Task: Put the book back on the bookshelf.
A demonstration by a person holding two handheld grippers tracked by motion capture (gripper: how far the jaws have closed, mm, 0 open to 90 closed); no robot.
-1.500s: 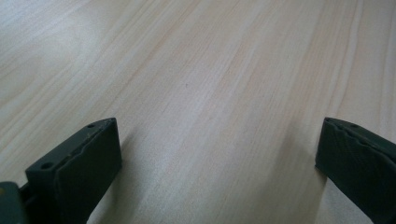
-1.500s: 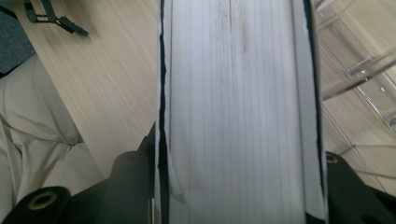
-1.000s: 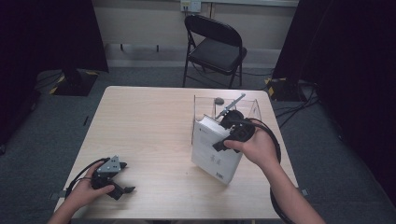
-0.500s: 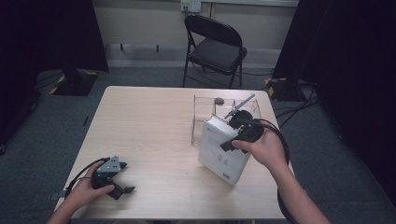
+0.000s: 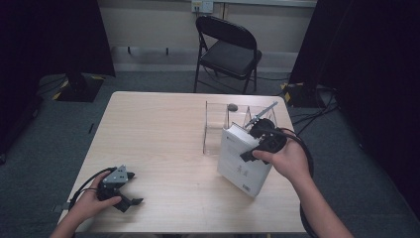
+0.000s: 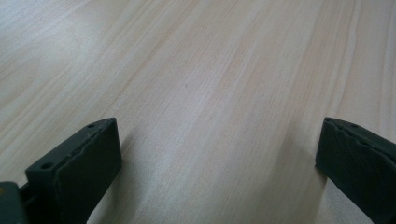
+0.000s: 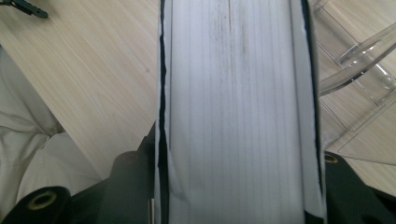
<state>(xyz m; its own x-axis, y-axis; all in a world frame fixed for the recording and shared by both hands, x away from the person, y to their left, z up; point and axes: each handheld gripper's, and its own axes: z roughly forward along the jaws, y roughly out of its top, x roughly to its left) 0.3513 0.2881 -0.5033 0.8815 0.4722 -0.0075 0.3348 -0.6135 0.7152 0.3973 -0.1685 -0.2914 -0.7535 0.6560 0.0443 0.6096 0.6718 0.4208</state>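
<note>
The right claw pinches a thick white book across its page block, tilted just in front of the clear acrylic rack. It looks heavy and stiff with slick covers; grip mid-edge. The left claw rests spread on the tabletop.

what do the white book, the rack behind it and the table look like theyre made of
Book: paper, matte white cover; the right gripper view shows stacked page edges.
Rack: clear, glossy plastic, probably acrylic; the table shows through it.
Table: pale wood or wood-look laminate, with straight grain lines.
</note>
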